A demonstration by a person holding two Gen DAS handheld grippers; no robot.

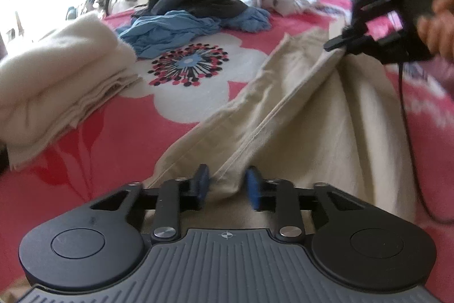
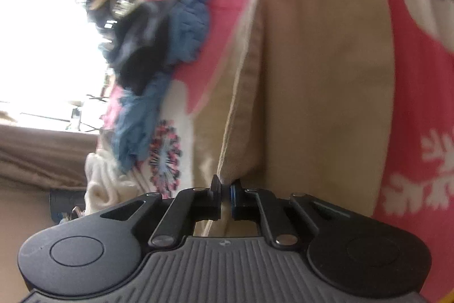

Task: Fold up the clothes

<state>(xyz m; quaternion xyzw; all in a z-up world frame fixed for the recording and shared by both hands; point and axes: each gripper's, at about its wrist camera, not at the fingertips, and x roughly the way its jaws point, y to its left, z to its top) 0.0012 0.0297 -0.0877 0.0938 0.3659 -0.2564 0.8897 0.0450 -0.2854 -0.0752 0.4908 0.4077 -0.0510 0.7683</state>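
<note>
Trousers (image 1: 298, 115) lie flat on the bed (image 1: 85, 161), my left hand-held gripper (image 1: 228, 185) and right hand-held gripper (image 2: 225, 190) both clamped on their edge, so folding begins: lift together next.

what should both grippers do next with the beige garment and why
Probably lift together and carry the pinched edge over to make a fold. The left gripper has a bunched beige garment edge between its pads, and the right gripper is shut on another edge, the rest lying flat on the pink bedspread.
</note>
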